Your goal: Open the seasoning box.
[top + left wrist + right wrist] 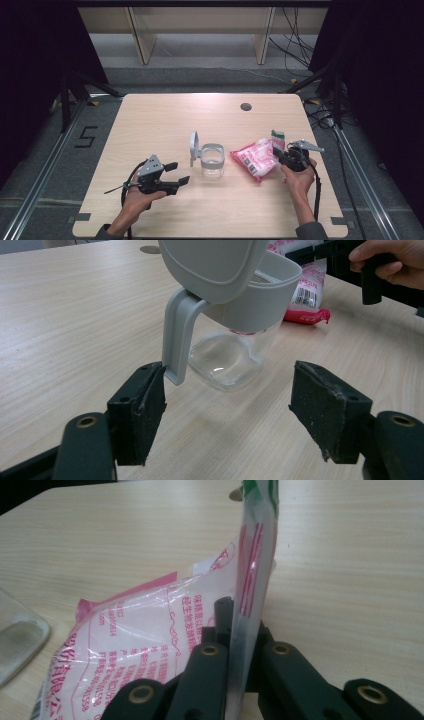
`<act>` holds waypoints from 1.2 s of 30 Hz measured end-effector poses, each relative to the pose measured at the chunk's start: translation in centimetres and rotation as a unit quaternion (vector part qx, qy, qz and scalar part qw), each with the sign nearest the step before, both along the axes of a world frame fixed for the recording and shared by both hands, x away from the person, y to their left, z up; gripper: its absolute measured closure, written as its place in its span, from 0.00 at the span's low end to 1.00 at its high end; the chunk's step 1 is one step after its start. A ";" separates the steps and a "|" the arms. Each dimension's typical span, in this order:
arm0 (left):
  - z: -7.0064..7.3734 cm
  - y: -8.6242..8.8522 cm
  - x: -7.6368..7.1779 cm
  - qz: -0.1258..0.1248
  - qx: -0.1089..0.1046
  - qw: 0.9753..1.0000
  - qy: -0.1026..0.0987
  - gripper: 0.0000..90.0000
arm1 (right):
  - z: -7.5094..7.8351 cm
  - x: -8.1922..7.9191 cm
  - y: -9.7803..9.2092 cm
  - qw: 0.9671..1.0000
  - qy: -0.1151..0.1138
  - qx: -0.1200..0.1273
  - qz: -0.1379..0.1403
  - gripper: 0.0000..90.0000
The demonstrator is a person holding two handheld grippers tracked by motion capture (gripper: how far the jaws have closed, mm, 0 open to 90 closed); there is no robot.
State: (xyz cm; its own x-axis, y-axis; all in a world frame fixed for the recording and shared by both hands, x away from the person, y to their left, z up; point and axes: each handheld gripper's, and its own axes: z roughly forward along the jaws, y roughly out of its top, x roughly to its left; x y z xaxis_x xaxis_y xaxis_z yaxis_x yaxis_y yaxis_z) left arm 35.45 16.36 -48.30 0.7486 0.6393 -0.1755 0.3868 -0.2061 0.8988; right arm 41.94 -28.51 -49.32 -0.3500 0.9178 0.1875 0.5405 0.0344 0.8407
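1. My left tool (178, 173): black body, grey three-cornered plate on top, black cable trailing behind.
2. My right tool (278, 152): black, with brass-coloured screw eyelets.
3. My tool pads (327, 412): worn black rubber.
4. My sleeves: dark cuffs.

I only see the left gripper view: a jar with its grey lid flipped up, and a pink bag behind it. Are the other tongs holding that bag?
Observer: Yes. In the right gripper view the right tongs are shut on the clear top strip of the bag.
Operator: Is the bag up in the air?
Observer: No. From the high view its bottom rests on the table, right of the jar.
Operator: Where are my tongs?
Observer: The left tongs are open, left of the jar.
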 end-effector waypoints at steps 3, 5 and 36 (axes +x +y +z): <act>0.0 0.1 0.2 -0.011 0.008 1.000 -0.007 0.33 | 0.4 -0.3 0.2 1.000 -0.007 0.001 -0.001 1.00; 0.0 0.1 0.2 -0.009 0.011 1.000 -0.005 0.33 | 0.6 -0.5 0.5 1.000 -0.006 0.019 -0.006 1.00; 0.0 0.1 0.4 -0.009 0.012 1.000 -0.003 0.31 | 4.7 -3.1 3.1 0.993 -0.077 0.030 0.081 1.00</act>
State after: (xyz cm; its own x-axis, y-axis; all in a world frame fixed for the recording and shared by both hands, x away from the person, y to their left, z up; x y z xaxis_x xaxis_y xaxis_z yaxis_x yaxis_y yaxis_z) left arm 35.80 16.47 -48.32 0.7612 0.6297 -0.1550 0.3766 -0.2346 0.8962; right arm 38.82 -25.45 -44.58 -0.5208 0.8361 0.1725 0.3965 0.0579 0.9162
